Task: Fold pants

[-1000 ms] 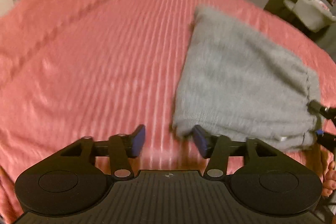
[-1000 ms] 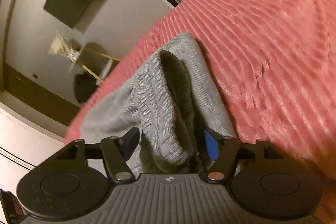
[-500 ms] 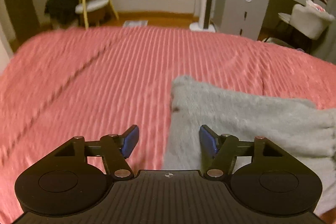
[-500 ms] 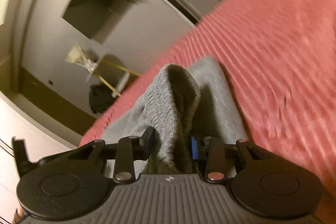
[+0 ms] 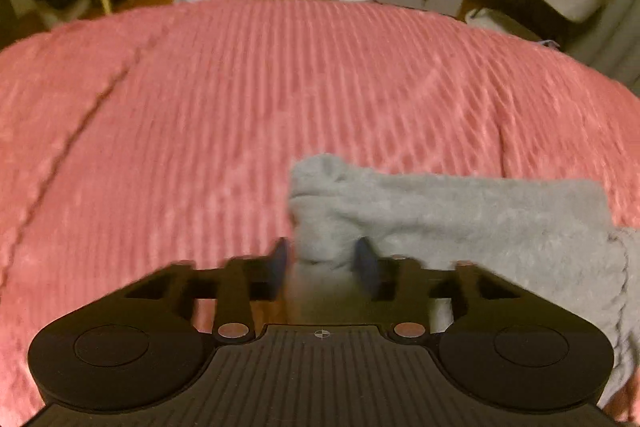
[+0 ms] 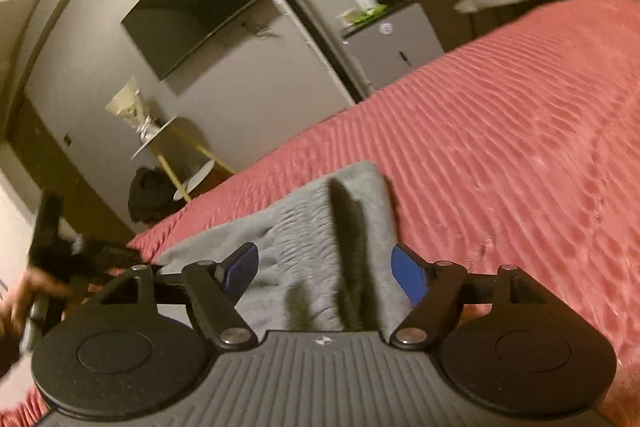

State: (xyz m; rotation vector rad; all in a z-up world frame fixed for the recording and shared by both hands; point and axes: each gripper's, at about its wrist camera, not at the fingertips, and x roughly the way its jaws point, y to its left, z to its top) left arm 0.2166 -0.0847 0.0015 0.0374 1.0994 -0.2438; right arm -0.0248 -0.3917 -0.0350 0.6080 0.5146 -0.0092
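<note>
- 2 grippers worked the same grey pants (image 5: pixel 460 219), which lay part-folded on the pink ribbed bedspread (image 5: pixel 240 115), near its front edge.
- Left gripper (image 5: pixel 322 261): had just been closing, blue pads narrowed onto the left end corner of the pants; appeared to be pinching that bunched fold, though blur left the contact itself uncertain.
- Right gripper (image 6: pixel 324 273): had just been opening, pads spread wide, with the grey cloth lying beneath and between them but pressed by neither; read as a release.
- Seen from the left wrist: ran long axis from the pinched corner off to the right and a little away, with the wider, gathered end hanging over the right edge of the frame.
- Seen from the right wrist: stretched straight ahead from the fingers, a dark crease (image 6: pixel 348 247) running lengthwise down the middle; a hand (image 6: pixel 24 301) with the other tool showed at the far left, blurred.
- Judged nearer to a working hold: the left, sitting at the end of the bundle, so any coming fold would likely carry that end rightward along the long axis toward the gathered end.
- Risk judged: a shallow pinch on 1 layer only, which would drag the top ply and leave the rest behind.
</note>
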